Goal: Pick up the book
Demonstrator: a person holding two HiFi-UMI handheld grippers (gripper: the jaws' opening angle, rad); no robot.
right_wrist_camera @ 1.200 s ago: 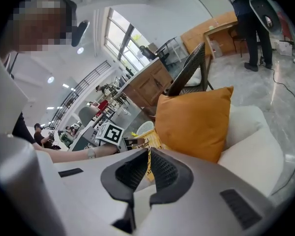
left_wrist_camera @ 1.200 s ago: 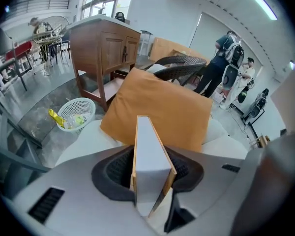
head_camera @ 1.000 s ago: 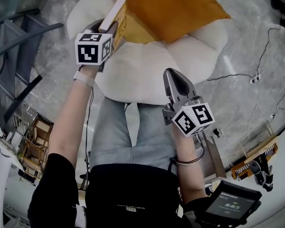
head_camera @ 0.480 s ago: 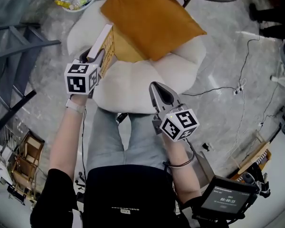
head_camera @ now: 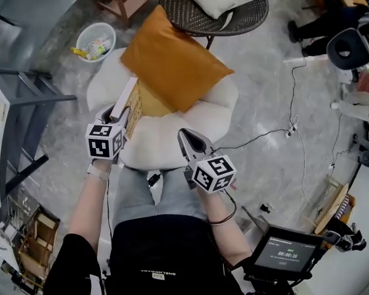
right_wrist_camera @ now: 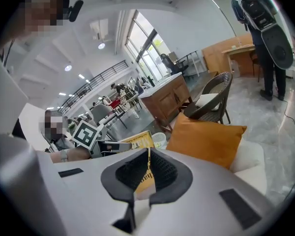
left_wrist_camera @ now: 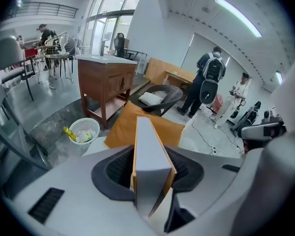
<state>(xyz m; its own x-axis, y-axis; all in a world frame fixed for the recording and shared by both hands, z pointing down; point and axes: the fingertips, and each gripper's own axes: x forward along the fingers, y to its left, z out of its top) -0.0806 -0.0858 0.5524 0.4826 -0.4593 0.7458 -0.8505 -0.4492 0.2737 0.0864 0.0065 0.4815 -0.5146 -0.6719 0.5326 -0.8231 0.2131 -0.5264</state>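
Observation:
The book (head_camera: pixel 128 101), yellow-covered with white page edges, is clamped spine-down in my left gripper (head_camera: pixel 120 113), clear above the white seat cushion (head_camera: pixel 172 134). In the left gripper view the book (left_wrist_camera: pixel 148 154) stands on edge between the jaws of the left gripper (left_wrist_camera: pixel 150 173), whose pads press its two covers. My right gripper (head_camera: pixel 186 137) hovers to the right over the seat's near edge, jaws together and empty. From the right gripper view the book (right_wrist_camera: pixel 136 141) shows beyond the right gripper (right_wrist_camera: pixel 148 173).
An orange pillow (head_camera: pixel 172 63) leans on the seat's far side. Behind it stand a dark wicker chair (head_camera: pixel 243 11) and a white bin (head_camera: pixel 95 40). A cable (head_camera: pixel 277 131) runs over the floor at right. People stand farther off (left_wrist_camera: pixel 209 82).
Both grippers have risen away from the seat, the left one carrying the book up with it. The seat and pillow now look smaller and farther below.

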